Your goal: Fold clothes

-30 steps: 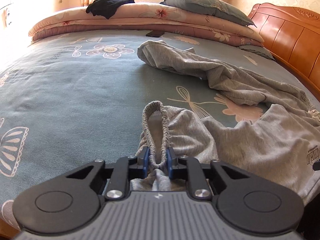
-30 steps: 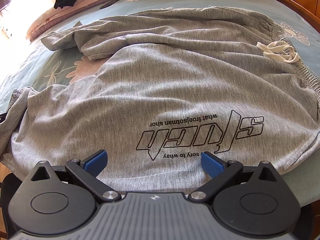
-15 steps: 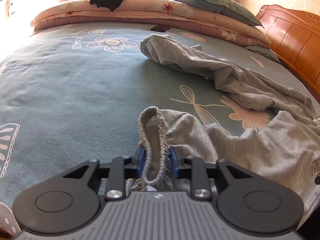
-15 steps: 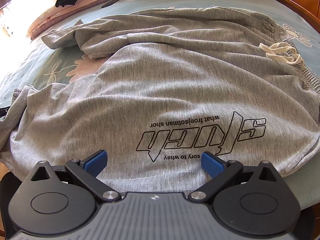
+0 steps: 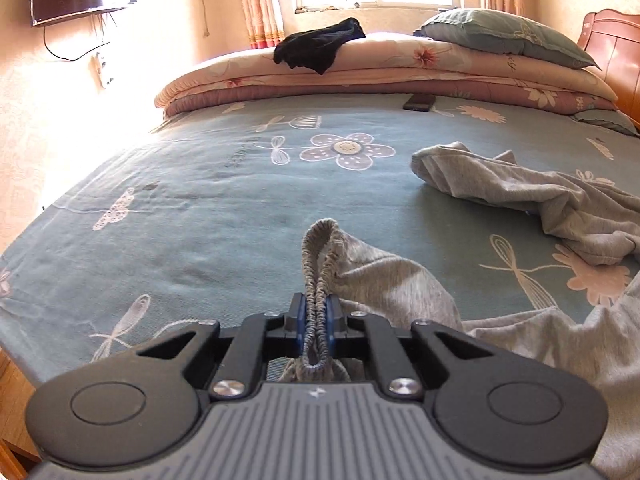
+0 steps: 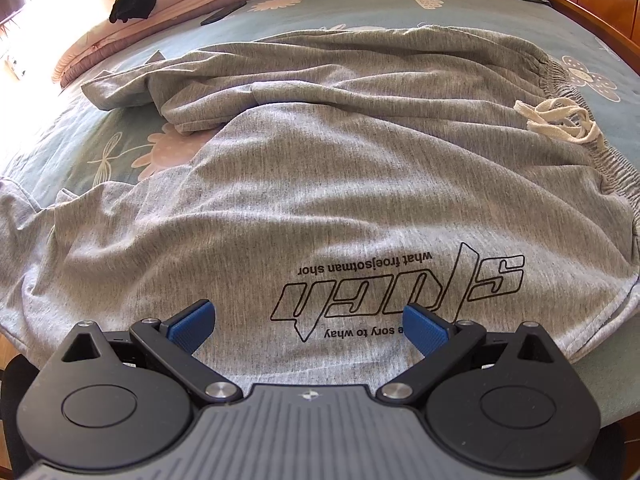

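A: The bed (image 5: 192,216) fills your view, grey pants (image 6: 320,184) sprawled across it. Where are your tongs?

B: Your left gripper (image 5: 316,316) has just been closing and is clamped on the elastic cuff (image 5: 320,248). Your right gripper (image 6: 308,322) hovers, jaws apart, over the print (image 6: 400,284).

A: Soft, light cloth; it will likely droop. Take hold at cuffs and waistband (image 6: 576,108).

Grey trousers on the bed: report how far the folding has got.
Done: nothing looks folded; the grey trousers lie rumpled on the bed sheet, one leg twisted aside. In hand: the left tongs have just been closing and now pinch the elastic cuff. The right tongs hang open over the printed logo, holding nothing. Left: straighten both legs, then every fold.
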The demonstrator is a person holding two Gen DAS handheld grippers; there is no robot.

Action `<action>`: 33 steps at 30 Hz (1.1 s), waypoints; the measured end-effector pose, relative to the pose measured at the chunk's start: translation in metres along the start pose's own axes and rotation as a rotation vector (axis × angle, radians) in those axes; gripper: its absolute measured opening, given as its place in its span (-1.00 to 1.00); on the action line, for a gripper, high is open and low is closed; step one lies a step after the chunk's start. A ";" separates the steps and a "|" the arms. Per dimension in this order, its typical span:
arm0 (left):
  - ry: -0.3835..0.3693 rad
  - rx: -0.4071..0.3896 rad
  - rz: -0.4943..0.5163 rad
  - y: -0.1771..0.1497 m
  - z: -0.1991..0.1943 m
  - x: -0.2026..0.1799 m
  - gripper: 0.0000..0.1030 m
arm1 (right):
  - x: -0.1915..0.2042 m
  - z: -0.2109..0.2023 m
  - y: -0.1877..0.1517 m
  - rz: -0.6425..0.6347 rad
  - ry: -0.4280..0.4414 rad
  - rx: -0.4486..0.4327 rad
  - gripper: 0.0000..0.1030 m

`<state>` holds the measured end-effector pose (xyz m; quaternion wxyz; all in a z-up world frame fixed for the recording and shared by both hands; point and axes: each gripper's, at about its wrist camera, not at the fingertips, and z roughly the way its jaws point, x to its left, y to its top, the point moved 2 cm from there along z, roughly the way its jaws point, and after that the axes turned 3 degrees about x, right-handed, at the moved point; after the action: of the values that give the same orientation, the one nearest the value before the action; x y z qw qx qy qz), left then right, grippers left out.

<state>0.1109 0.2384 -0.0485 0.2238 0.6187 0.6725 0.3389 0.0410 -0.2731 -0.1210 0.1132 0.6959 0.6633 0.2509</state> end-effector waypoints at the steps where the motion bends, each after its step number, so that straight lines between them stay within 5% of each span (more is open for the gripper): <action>1: 0.019 0.014 -0.015 0.003 0.003 0.010 -0.84 | 0.000 -0.001 0.001 -0.002 -0.001 -0.004 0.98; 13: 0.131 0.204 -0.077 -0.037 0.054 0.043 -0.84 | 0.004 -0.006 0.006 -0.014 -0.013 -0.021 0.98; 19: 0.106 0.169 -0.098 -0.033 0.049 0.044 -0.84 | 0.011 -0.011 0.014 -0.059 -0.011 -0.063 0.95; 24: 0.097 0.175 -0.076 -0.034 0.049 0.041 -0.83 | 0.049 -0.013 0.044 -0.234 0.068 -0.141 0.55; 29: 0.065 0.191 -0.089 -0.044 0.049 0.045 -0.83 | 0.120 0.002 0.080 -0.503 0.217 -0.184 0.53; 33: 0.033 0.195 -0.082 -0.048 0.044 0.047 -0.83 | 0.172 0.040 0.101 -0.670 0.317 -0.138 0.53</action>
<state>0.1039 0.2925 -0.1078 0.1651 0.6040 0.7306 0.2723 0.1475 -0.1069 -0.0707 0.1318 0.3836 0.8449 0.3486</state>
